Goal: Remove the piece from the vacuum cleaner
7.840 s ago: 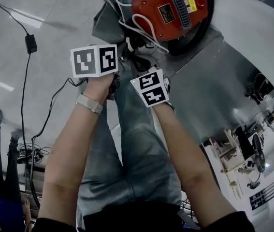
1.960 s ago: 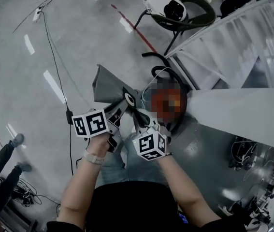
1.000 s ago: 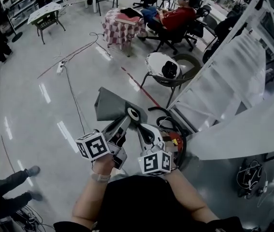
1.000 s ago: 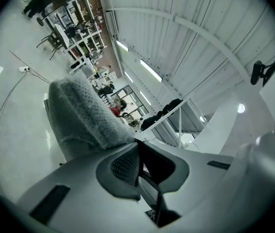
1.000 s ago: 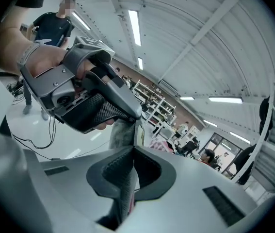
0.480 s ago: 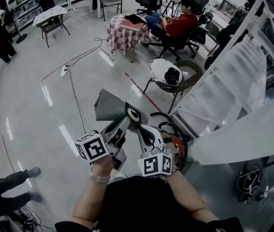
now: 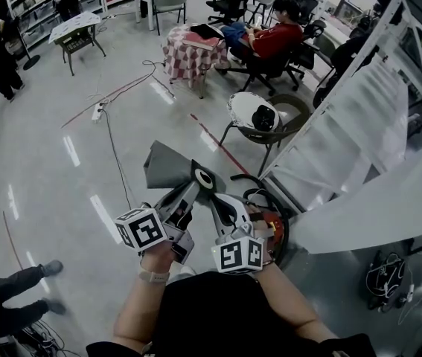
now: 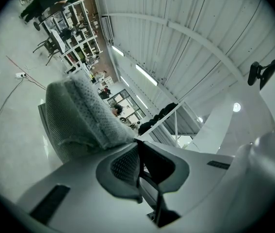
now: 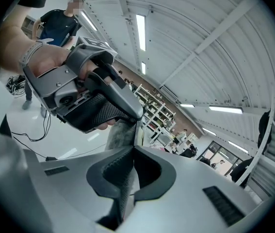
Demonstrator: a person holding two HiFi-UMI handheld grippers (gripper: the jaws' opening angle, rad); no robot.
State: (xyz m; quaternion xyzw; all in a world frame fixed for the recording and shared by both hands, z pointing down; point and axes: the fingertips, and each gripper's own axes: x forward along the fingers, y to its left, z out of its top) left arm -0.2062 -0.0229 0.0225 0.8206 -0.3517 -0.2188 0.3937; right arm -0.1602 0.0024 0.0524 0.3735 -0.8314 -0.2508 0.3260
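Where both grippers meet: lower middle of the head view, above the grey floor [image 7: 47,169], with both forearms reaching up from the bottom edge.
Piece: a grey fabric piece [image 7: 167,163], held up off the floor, fanning out to the upper left of the jaw tips; in the left gripper view its meshed cloth fills the middle left of the frame.
Left gripper [image 8: 137,145]: jaws nearly together, pinching one edge of the piece.
Right gripper [image 9: 133,149]: jaws pressed together on a thin fold of the same grey cloth, which rises just beyond the tips; the left gripper and the hand on it fill the upper left of this view.
Vacuum cleaner [image 7: 272,223]: red body on the floor, just right of the right gripper in the head view and partly hidden by it, apart from the piece.
Hose [image 7: 251,181]: black, curving around the vacuum cleaner.
Chair [image 7: 259,114]: pale round seat, above the grippers, centre of the frame.
Seated person [image 7: 270,37]: red top, upper middle.
Cable [image 7: 114,151]: runs over the floor at the left.
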